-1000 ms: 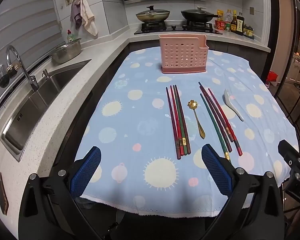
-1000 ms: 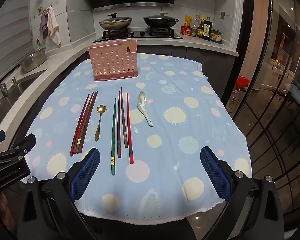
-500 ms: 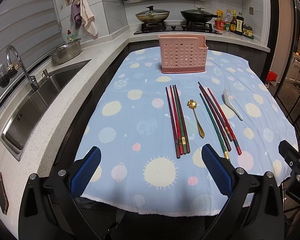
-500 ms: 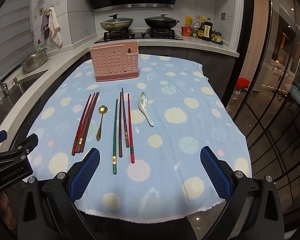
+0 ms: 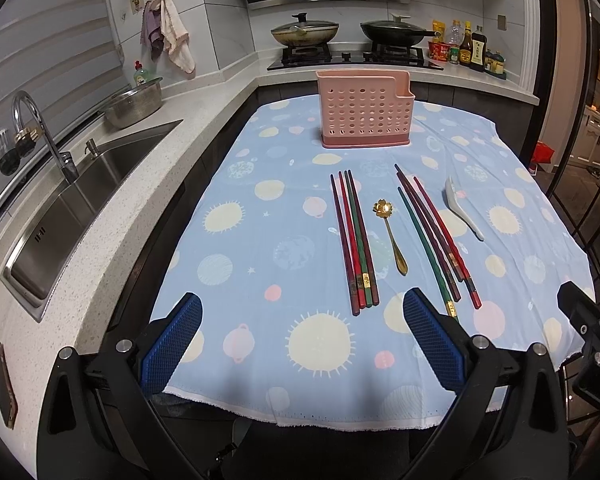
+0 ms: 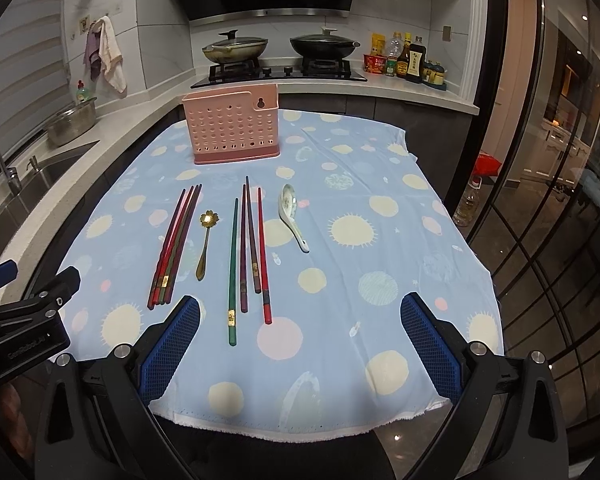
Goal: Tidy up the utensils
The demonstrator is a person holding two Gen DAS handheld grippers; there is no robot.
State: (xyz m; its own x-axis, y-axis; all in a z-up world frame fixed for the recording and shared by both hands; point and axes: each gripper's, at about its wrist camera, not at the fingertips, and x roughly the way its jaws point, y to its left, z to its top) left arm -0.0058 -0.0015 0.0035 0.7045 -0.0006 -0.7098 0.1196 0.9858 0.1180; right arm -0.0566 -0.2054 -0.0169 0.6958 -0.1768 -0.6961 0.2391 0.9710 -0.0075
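Note:
A pink perforated utensil holder (image 5: 365,114) (image 6: 232,127) stands at the far end of the blue dotted cloth (image 5: 260,248) (image 6: 380,240). In front of it lie a left bundle of chopsticks (image 5: 354,240) (image 6: 174,244), a gold spoon (image 5: 392,238) (image 6: 205,242), a right group of chopsticks (image 5: 436,236) (image 6: 248,252) and a white ceramic spoon (image 5: 462,212) (image 6: 293,214). My left gripper (image 5: 302,344) is open and empty over the cloth's near edge. My right gripper (image 6: 300,344) is open and empty over the near edge too.
A steel sink (image 5: 80,208) with a tap (image 5: 40,132) and a metal bowl (image 5: 134,104) lie to the left. Two lidded pans (image 5: 304,32) (image 6: 324,44) sit on the hob behind. Sauce bottles (image 6: 404,60) stand at the back right. A glass partition (image 6: 560,180) is to the right.
Both grippers have eased slightly forward toward the table. Nothing on the cloth has moved.

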